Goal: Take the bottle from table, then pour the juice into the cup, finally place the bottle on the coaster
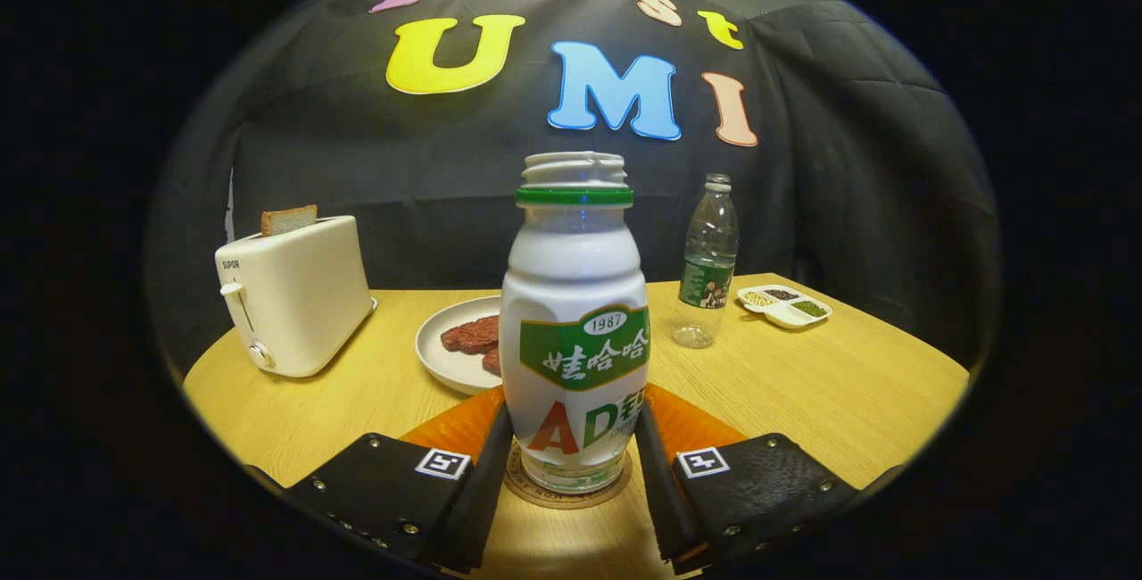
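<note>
Your tongs [571, 464] sit around the base of the milk-drink bottle [574, 330], one finger against each side of it; whether they press or merely flank it cannot be told. The bottle stands upright on the round coaster [564, 493] between the fingers, uncapped, its white body opaque so the fill is hidden. Beyond it on the worktop [848, 384] you have a white plate [446, 357] holding dark reddish slices [475, 335], partly hidden behind the bottle. A toaster [294, 294] with a slice of bread [288, 219] in its slot stands off to one side. A clear water bottle [707, 263], seemingly empty, stands near a small divided dish [785, 304] of beans and grains.
</note>
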Tool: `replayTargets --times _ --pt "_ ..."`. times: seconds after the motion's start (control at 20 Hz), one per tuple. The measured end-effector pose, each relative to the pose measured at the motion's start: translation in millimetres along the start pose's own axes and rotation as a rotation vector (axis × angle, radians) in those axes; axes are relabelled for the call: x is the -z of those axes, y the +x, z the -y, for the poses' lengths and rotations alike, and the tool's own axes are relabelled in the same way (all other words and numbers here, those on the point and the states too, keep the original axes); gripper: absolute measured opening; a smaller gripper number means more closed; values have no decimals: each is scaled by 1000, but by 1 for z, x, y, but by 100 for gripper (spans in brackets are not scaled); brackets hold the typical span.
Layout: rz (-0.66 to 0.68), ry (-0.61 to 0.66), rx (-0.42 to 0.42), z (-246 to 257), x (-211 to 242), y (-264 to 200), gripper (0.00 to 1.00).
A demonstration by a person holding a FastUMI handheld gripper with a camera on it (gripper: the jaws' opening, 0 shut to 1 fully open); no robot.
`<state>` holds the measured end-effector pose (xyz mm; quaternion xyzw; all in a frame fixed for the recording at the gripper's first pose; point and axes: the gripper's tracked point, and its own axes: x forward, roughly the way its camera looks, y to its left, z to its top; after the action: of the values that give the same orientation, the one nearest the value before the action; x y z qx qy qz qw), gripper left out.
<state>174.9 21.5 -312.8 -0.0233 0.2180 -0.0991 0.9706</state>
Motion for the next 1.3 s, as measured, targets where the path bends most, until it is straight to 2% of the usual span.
replayTargets --times 0.3,0.35,0.5,0.65,0.9,1.3 --pt "26 -20 -15 0 -1 -3 73" --pt "27 -21 -22 -1 0 -4 76" --pt "47 -10 -39 -4 -9 -12 97" --pt "84 -11 -64 -2 -24 -28 97" --pt "158 1 -83 11 -69 -83 97" --pt "263 23 -207 22 -139 -182 97"
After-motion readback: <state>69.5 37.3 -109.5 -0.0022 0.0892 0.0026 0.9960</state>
